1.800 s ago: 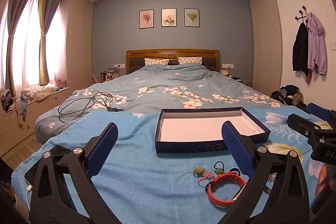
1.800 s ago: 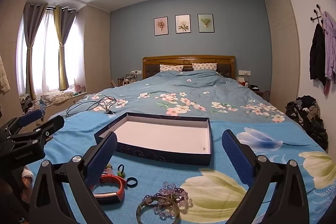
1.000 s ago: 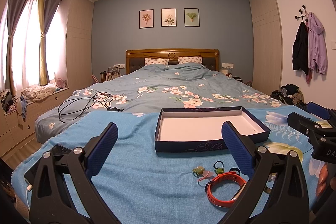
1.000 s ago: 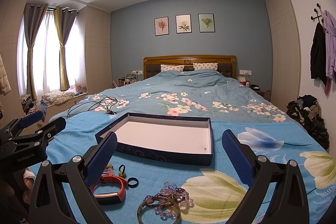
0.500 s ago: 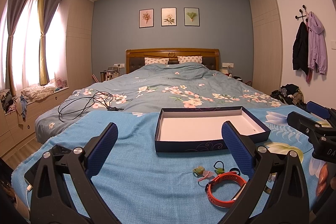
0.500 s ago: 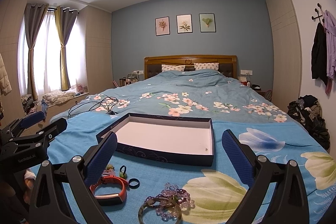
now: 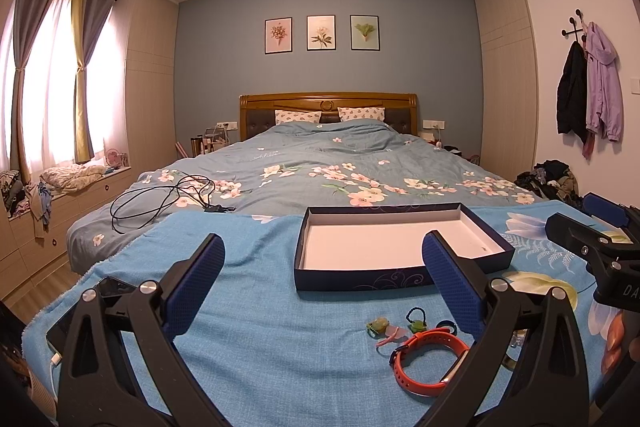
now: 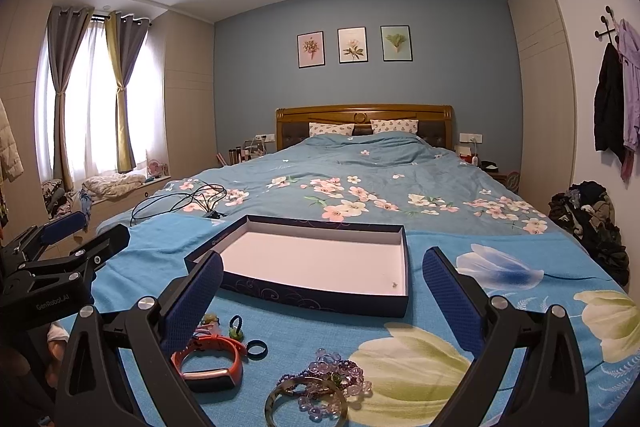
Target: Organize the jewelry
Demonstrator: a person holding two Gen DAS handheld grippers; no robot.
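A shallow dark-blue box (image 7: 362, 275) with a white inside lies open on the blue blanket; it also shows in the right wrist view (image 8: 304, 297). In front of it lie an orange wristband (image 7: 424, 357) (image 8: 208, 361), small green charms (image 7: 378, 325) (image 8: 236, 333), a dark ring (image 8: 256, 350), a purple bead bracelet (image 8: 332, 379) and a metal bangle (image 8: 306, 403). My left gripper (image 7: 320, 283) is open and empty, left of the jewelry. My right gripper (image 8: 320, 291) is open and empty above the pile.
The blue blanket (image 7: 256, 327) covers the foot of a floral bed. A black cable (image 7: 160, 199) lies at the left on the duvet. A phone (image 7: 86, 303) lies at the blanket's left edge. Clothes (image 8: 592, 219) are piled on the floor at right.
My right gripper has drifted slightly; the box and jewelry sit a little further right and lower in its view. The left gripper has not moved.
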